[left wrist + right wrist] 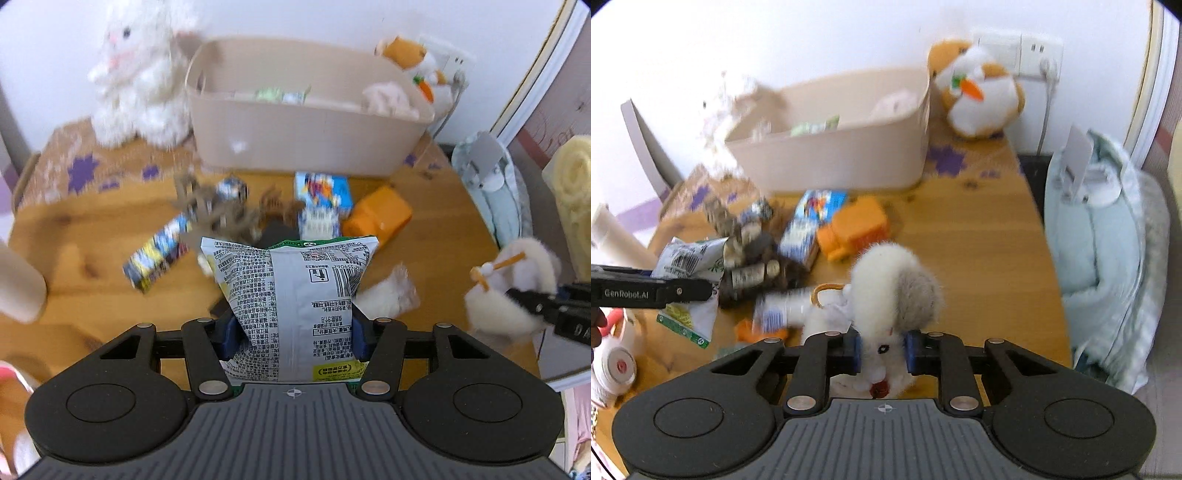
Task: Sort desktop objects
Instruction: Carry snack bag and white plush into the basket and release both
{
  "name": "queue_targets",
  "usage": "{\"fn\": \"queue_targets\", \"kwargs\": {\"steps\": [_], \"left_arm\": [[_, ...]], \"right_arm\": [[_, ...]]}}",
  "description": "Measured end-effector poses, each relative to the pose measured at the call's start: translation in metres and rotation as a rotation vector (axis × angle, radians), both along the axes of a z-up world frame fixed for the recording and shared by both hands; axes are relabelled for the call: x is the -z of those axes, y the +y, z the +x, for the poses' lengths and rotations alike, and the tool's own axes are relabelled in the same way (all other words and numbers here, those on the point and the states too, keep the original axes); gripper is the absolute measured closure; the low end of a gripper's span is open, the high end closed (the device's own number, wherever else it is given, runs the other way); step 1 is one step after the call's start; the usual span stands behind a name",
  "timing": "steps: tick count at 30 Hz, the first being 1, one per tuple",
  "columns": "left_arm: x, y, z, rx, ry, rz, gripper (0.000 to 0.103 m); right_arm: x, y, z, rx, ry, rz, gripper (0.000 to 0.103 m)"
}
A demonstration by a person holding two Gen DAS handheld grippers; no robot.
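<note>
My left gripper is shut on a silver and green snack bag, held above the wooden table; the bag also shows in the right wrist view. My right gripper is shut on a white and grey plush toy, which also shows in the left wrist view. A beige bin stands at the back of the table and holds a few items. Small boxes, an orange toy and a brown tangle lie in a pile before it.
A white plush rabbit stands left of the bin, an orange and white plush to its right by wall sockets. A light blue bundle lies off the table's right edge. A beige cylinder stands at the left.
</note>
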State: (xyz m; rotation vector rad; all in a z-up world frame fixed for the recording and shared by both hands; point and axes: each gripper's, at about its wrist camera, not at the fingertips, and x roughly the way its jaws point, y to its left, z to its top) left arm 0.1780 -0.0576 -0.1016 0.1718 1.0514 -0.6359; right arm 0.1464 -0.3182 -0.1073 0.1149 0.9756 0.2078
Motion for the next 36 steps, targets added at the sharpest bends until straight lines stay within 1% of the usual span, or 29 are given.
{"fn": "queue_targets", "kwargs": {"steps": [7, 11, 18, 22, 25, 28, 32, 36], "left_arm": [[-0.036, -0.008, 0.024, 0.000, -0.081, -0.035, 0.047], [-0.052, -0.014, 0.040, -0.007, -0.141, -0.040, 0.047], [-0.075, -0.033, 0.080, -0.006, -0.235, -0.042, 0.047], [-0.084, -0.049, 0.107, -0.030, -0.294, -0.040, 0.047], [-0.084, -0.059, 0.125, -0.070, -0.307, -0.037, 0.047], [-0.084, -0.074, 0.140, -0.087, -0.317, -0.033, 0.047], [-0.082, -0.094, 0.152, -0.073, -0.351, -0.030, 0.047], [-0.074, -0.110, 0.166, -0.082, -0.343, -0.022, 0.046]], "right_arm": [[-0.045, -0.010, 0.031, -0.017, -0.126, -0.050, 0.084], [-0.069, -0.013, 0.054, -0.018, -0.189, -0.071, 0.084], [-0.095, -0.004, 0.095, -0.017, -0.274, -0.093, 0.084], [-0.098, 0.008, 0.119, 0.002, -0.300, -0.122, 0.084], [-0.098, 0.015, 0.139, 0.044, -0.312, -0.105, 0.084], [-0.096, 0.022, 0.158, 0.066, -0.322, -0.075, 0.084], [-0.094, 0.040, 0.180, 0.041, -0.361, -0.091, 0.084], [-0.085, 0.056, 0.201, 0.023, -0.357, -0.091, 0.084]]}}
